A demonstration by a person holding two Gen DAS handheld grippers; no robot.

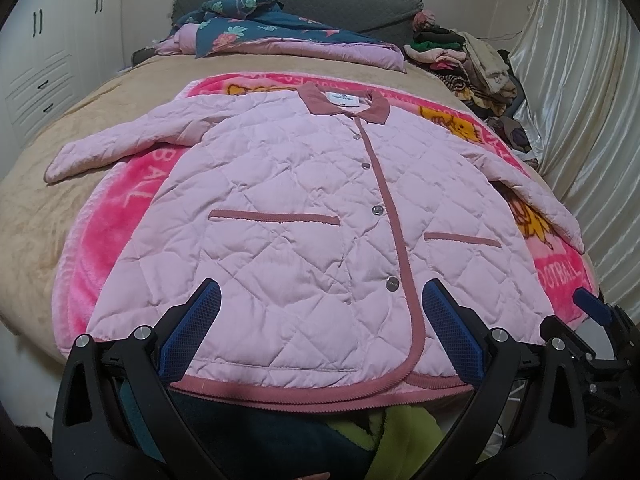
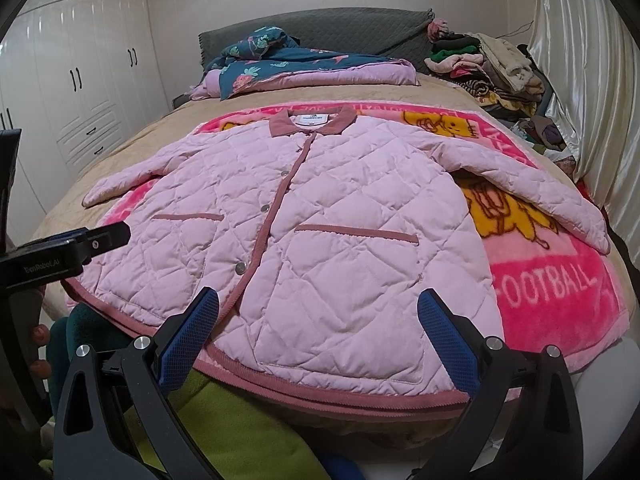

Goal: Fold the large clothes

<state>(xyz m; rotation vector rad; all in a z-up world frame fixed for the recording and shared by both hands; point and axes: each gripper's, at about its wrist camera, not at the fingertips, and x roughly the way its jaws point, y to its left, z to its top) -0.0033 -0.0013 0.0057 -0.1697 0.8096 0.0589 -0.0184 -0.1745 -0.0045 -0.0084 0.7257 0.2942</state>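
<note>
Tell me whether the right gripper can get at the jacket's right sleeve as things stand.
Probably yes: the right gripper is open over the hem, and the sleeve lies spread on the pink blanket with nothing covering it.

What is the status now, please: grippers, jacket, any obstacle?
Left gripper open, empty. Right gripper open, empty. Pink quilted jacket flat on pink blanket, buttoned, sleeves out, unfolded. Nothing on it.

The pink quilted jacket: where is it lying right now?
The pink quilted jacket lies spread flat, front up, on the bright pink fleece blanket atop the beige bed, its collar toward the grey headboard and its hem at the near edge.
</note>
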